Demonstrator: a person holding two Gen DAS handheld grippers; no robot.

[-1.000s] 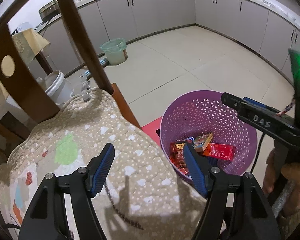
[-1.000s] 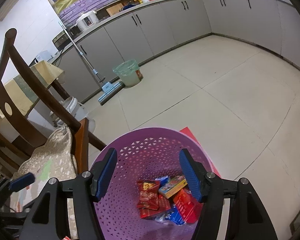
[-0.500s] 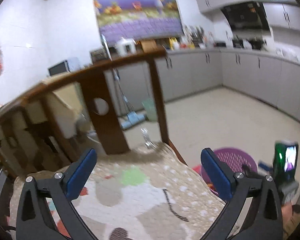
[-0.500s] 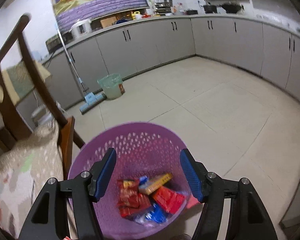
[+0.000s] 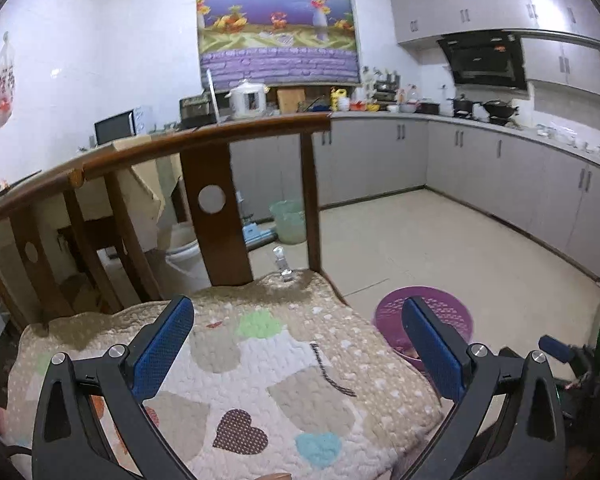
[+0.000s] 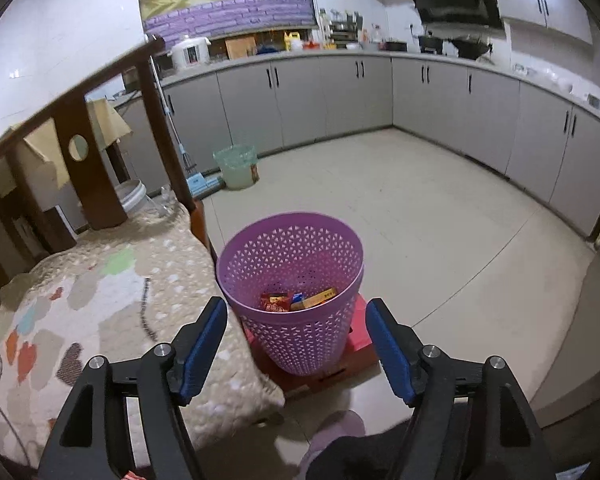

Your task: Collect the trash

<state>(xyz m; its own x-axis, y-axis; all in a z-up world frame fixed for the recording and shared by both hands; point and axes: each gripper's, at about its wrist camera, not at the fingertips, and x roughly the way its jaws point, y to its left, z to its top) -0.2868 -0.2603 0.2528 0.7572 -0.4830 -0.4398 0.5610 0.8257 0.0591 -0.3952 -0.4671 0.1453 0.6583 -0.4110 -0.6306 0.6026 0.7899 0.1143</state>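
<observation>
Kitchen floor tiles are spreading pale around the purple perforated plastic basket [image 6: 290, 288] holding wrappers; we are keeping it just ahead of our right gripper [image 6: 296, 346], whose empty jaws have just been opening, nearer than our wide-open, empty left gripper [image 5: 298, 350].

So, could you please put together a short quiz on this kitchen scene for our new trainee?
1. True or false: the purple basket is empty.
2. What does the basket stand on?
A) a chair cushion
B) a red box
C) the bare floor
3. Fill in: neither the left gripper nor the right gripper holds anything; both are ____.

Key:
1. False; snack wrappers lie at the bottom.
2. B, the red box, beside the cushion on the wooden chair.
3. open
</observation>
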